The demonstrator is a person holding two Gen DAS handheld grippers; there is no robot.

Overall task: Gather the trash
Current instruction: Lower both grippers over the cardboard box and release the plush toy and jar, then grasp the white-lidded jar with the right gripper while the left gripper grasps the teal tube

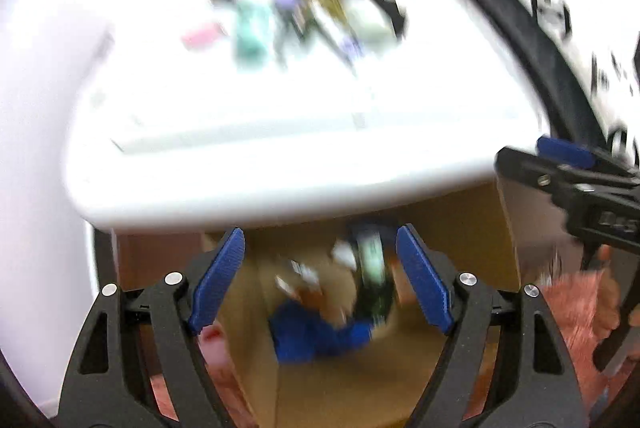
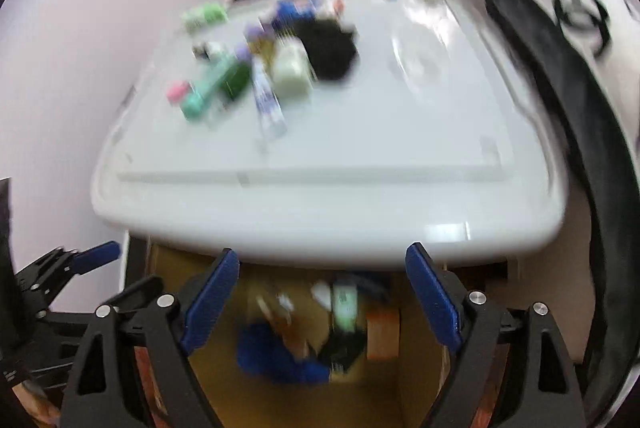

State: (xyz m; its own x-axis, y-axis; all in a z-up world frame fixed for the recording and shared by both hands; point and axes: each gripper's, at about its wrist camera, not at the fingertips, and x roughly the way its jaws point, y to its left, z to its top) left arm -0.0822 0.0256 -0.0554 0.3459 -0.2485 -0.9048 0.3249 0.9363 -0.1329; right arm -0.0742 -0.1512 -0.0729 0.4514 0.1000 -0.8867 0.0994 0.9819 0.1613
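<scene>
Both views are motion-blurred. A cardboard box (image 1: pixel 460 228) stands on the floor below the white table's (image 1: pixel 280 131) near edge and holds trash: a blue wrapper (image 1: pixel 316 338) and a green-and-black packet (image 1: pixel 374 276). My left gripper (image 1: pixel 320 276) is open and empty above the box. My right gripper (image 2: pixel 322 298) is open and empty above the same box (image 2: pixel 416 392), with the blue wrapper (image 2: pixel 276 354) below it. Several pieces of trash lie on the table's far left: a teal packet (image 2: pixel 204 91), a pink piece (image 2: pixel 178 91), a purple tube (image 2: pixel 268 95), a black crumpled item (image 2: pixel 330 49).
A black-and-white patterned sofa or cushion (image 2: pixel 560 27) borders the table on the right. A pale wall (image 2: pixel 100 7) lies to the left. The right gripper shows at the right edge of the left wrist view (image 1: pixel 568 167); the left gripper shows at the left edge of the right wrist view (image 2: pixel 60 268).
</scene>
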